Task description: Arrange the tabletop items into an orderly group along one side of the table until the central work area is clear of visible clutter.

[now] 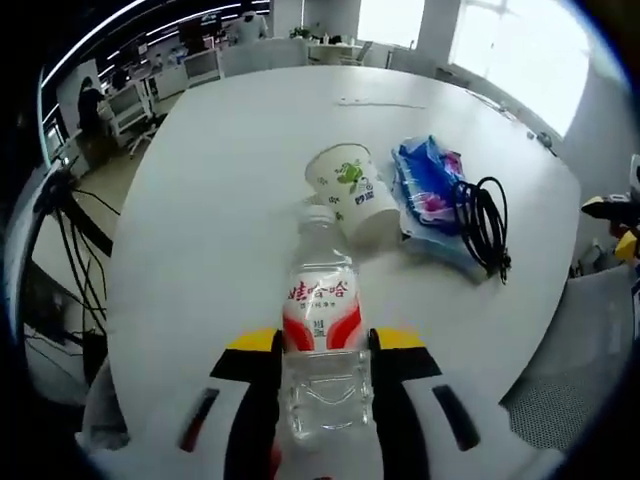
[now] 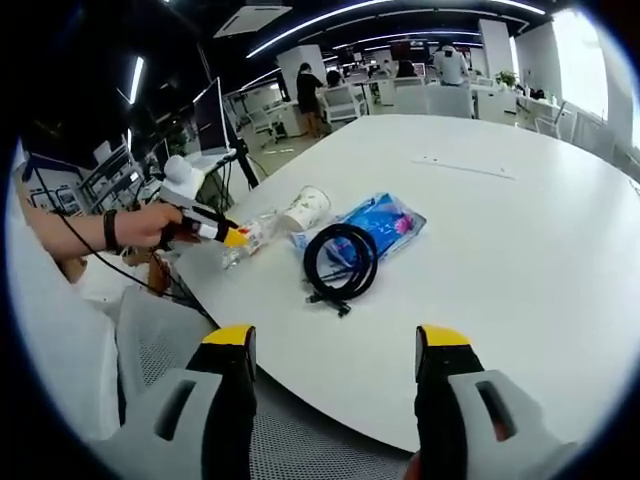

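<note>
the left gripper, low in the frame, is clamped on the bottle, whose cap touches the cup at centre. the right gripper stands apart, holding nothing. the cable lies on the blue pack. a further push may roll the cup away.

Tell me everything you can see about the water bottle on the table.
The water bottle is clear plastic with a white cap and a red and white label bearing printed characters. It looks nearly empty. It lies on its side on the white table, near the edge, clamped between the jaws of the left gripper. Its cap end points at the lying paper cup and seems to touch it or nearly so.
</note>
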